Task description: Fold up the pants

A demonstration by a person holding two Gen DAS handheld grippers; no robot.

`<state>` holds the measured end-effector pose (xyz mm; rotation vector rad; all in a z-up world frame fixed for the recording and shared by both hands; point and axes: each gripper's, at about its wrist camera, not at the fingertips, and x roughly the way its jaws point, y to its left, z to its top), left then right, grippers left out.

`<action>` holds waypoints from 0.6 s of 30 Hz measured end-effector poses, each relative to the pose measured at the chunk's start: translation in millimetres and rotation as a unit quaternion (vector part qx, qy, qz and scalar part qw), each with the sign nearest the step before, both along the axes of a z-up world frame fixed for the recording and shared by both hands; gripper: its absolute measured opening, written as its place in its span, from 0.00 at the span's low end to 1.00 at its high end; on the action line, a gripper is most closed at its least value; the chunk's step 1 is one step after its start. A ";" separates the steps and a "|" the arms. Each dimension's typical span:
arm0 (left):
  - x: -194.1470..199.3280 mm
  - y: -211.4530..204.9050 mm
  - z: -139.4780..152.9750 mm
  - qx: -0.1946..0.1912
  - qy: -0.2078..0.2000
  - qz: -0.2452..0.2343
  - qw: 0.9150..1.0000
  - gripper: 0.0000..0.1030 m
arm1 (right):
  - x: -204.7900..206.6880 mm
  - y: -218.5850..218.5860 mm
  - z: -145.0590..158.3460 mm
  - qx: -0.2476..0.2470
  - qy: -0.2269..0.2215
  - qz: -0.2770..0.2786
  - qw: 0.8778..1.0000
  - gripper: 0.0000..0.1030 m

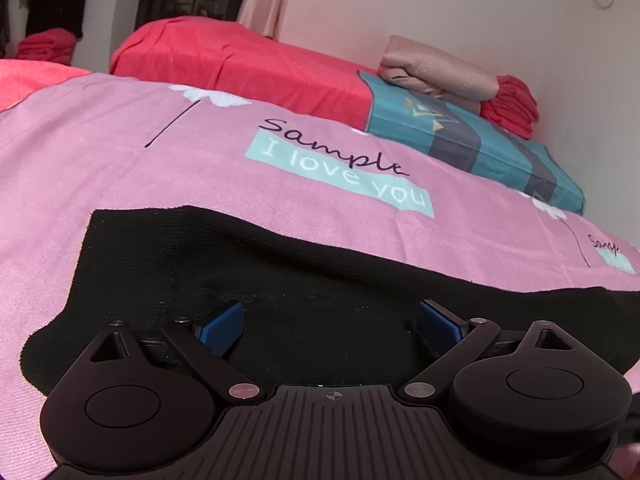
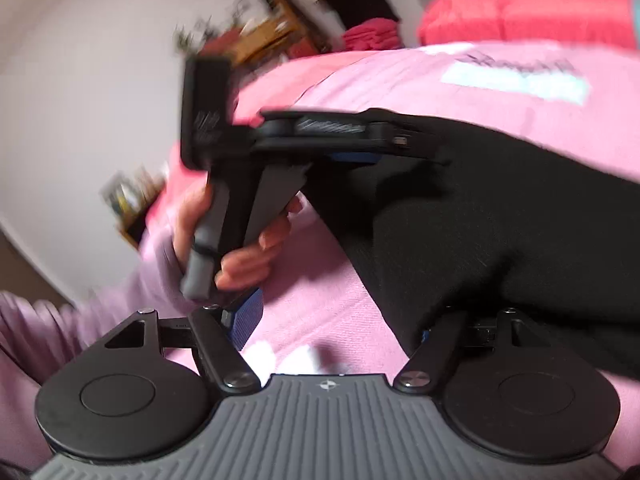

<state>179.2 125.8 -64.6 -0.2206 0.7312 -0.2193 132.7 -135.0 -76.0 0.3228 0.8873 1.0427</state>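
Observation:
Black knit pants (image 1: pixel 304 280) lie flat on a pink bedspread (image 1: pixel 120 152). My left gripper (image 1: pixel 328 320) is open, its blue pads (image 1: pixel 222 326) spread wide just above the pants, with nothing between them. In the blurred right wrist view the pants (image 2: pixel 500 216) run across the right side. My right gripper (image 2: pixel 340 320) is open over the bedspread (image 2: pixel 320 292) at the pants' edge; its right finger is hidden behind the black cloth. The left gripper (image 2: pixel 352 156) shows there from the side, held by a hand, resting on the pants.
A red pillow (image 1: pixel 240 64) lies at the far end of the bed. A teal patterned folded quilt (image 1: pixel 472 136) with a beige bundle (image 1: pixel 436 68) and red cloth (image 1: pixel 512 104) sits by the wall at right. Shelves and clutter stand beyond the bed (image 2: pixel 256 40).

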 end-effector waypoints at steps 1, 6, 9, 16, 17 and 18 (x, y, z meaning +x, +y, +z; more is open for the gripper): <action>-0.1 0.3 0.3 -0.001 0.000 0.000 1.000 1.00 | 7.4 -5.9 -4.7 0.006 0.013 -0.022 1.000 0.73; -0.5 0.9 0.6 -0.002 0.000 0.000 1.000 1.00 | 30.5 -18.2 -20.9 0.044 0.051 -0.123 0.990 0.73; -1.1 1.8 1.3 -0.003 -0.001 -0.001 1.000 1.00 | 16.2 11.5 -20.4 0.044 0.059 -0.002 0.997 0.77; -1.9 -3.0 1.7 0.016 -0.002 -0.001 1.000 1.00 | 8.6 2.5 -13.1 -0.062 -0.019 -0.062 0.996 0.65; -2.4 -3.8 1.8 0.019 -0.002 -0.002 1.000 1.00 | -5.4 11.9 -9.0 -0.082 -0.043 -0.016 0.996 0.71; -3.0 -4.6 2.2 0.022 -0.003 -0.003 1.000 1.00 | -22.3 19.4 -3.5 -0.104 -0.080 0.022 0.991 0.80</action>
